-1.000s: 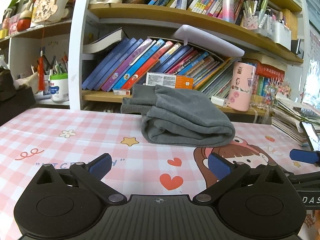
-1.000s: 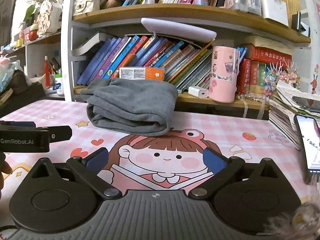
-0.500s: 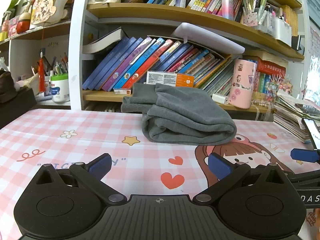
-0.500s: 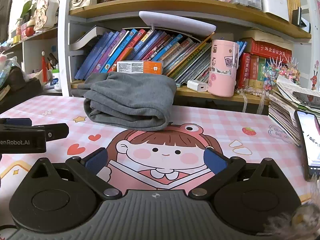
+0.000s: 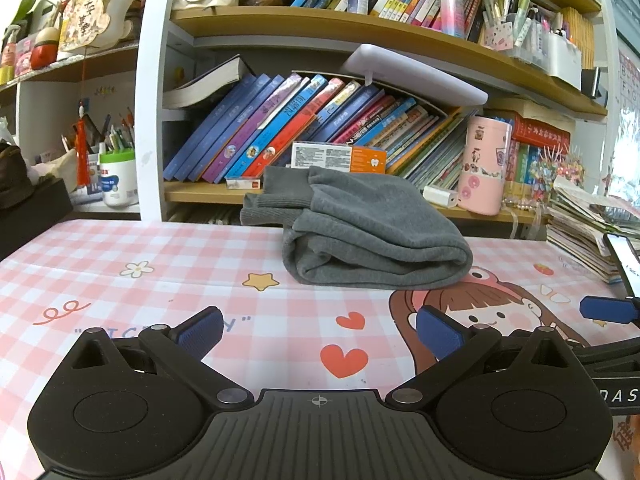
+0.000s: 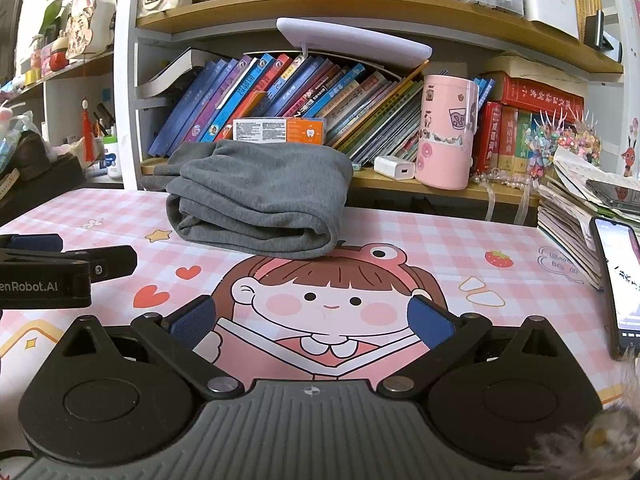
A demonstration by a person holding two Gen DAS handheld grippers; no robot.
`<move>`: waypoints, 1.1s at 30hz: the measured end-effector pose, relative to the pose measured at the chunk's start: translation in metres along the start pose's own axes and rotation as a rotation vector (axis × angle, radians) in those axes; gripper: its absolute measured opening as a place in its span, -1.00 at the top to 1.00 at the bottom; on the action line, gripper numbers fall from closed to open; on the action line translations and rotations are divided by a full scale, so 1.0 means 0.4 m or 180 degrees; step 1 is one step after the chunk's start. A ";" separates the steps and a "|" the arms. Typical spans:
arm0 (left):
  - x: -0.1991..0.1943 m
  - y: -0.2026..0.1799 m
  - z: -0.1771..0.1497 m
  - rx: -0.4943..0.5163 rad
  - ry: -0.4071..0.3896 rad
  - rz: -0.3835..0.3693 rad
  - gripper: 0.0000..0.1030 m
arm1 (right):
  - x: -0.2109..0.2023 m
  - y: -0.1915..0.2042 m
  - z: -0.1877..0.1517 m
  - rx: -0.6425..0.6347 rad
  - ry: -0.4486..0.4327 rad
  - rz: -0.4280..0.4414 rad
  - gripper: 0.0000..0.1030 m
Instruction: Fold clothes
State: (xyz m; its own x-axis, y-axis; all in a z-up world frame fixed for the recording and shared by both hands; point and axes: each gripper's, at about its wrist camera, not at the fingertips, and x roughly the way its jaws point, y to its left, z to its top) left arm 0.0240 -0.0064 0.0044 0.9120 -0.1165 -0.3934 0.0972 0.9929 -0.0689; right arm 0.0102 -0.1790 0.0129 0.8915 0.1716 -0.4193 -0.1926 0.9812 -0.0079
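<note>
A grey garment [image 5: 372, 232] lies folded in a thick bundle at the far side of the pink checked tablecloth [image 5: 160, 264], ribbed cuffs sticking out to its left. In the right wrist view the same grey garment [image 6: 260, 200] sits ahead and to the left. My left gripper [image 5: 319, 330] is open and empty, well short of the bundle. My right gripper [image 6: 312, 318] is also open and empty, over the cartoon girl print. The left gripper's side shows at the left edge of the right wrist view, and a blue fingertip [image 5: 604, 309] of the right gripper shows in the left wrist view.
A bookshelf [image 5: 360, 28] full of leaning books stands right behind the table. A pink cylinder tin [image 6: 444, 132] and white charger [image 6: 394, 167] sit on its lowest shelf. A stack of papers [image 6: 576, 208] and a lit phone [image 6: 618, 280] lie at the right edge.
Both views have drawn back and lowered slightly; the garment has not moved. Both grippers stay open.
</note>
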 end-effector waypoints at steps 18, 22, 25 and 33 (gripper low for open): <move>0.000 -0.004 0.000 0.0042 -0.0009 -0.0004 -1.00 | 0.001 0.002 0.000 -0.0004 0.0013 -0.0006 -1.00; 0.000 -0.005 0.000 0.0045 -0.0009 0.0000 -1.00 | 0.003 0.001 -0.001 -0.0008 0.0015 -0.0004 -1.00; 0.000 -0.006 0.000 0.0046 -0.0009 0.0001 -1.00 | 0.003 0.001 -0.001 -0.0009 0.0016 -0.0005 -1.00; 0.003 -0.003 0.002 0.0053 -0.0005 -0.0003 -1.00 | 0.004 0.002 -0.001 -0.0016 0.0021 -0.0002 -1.00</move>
State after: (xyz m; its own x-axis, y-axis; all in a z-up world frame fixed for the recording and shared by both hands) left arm 0.0254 -0.0078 0.0047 0.9125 -0.1174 -0.3918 0.1046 0.9930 -0.0541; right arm 0.0112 -0.1779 0.0118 0.8889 0.1705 -0.4252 -0.1942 0.9809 -0.0127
